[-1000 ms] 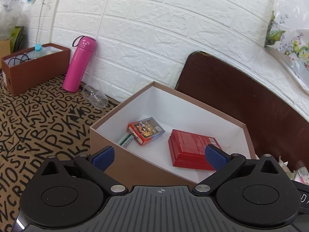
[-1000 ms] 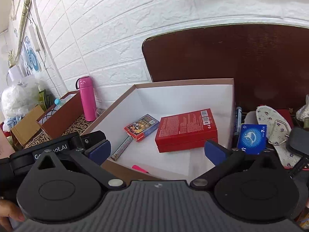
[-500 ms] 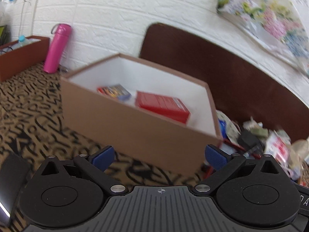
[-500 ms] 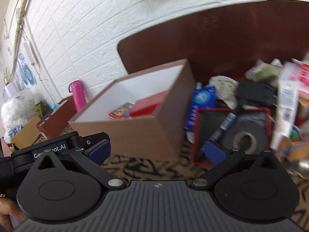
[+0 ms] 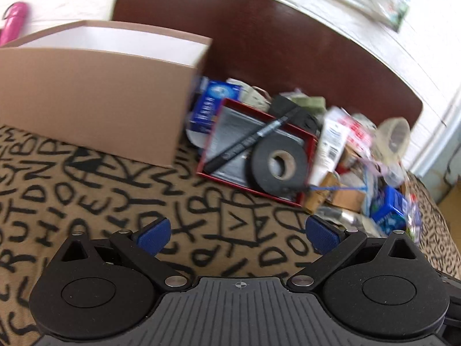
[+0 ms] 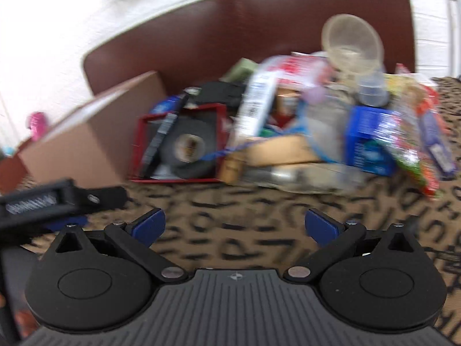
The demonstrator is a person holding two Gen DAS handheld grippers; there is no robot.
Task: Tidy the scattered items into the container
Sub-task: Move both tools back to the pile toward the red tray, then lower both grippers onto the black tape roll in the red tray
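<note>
Most of the tidying looks undone: a heap of scattered items (image 6: 302, 132) lies right of the brown cardboard container (image 5: 95, 92), whose inside is hidden from here. A black tape roll (image 5: 278, 163) and marker (image 5: 247, 141) sit in a red tray (image 5: 299, 138) just beside the container. Left tongs (image 5: 236, 235) and right tongs (image 6: 234, 226) gape, empty.

The cardboard box (image 5: 95, 98) stands on the left of the lettered cloth (image 5: 201, 207). Just right of it lies a shallow tray (image 5: 227, 127), with a tape roll (image 5: 278, 163) and a marker (image 5: 247, 142) inside. Further right is a pile of packets (image 6: 331, 132), and on top of it a plastic cup (image 6: 353, 43). A headboard (image 5: 288, 43) stands behind everything.
</note>
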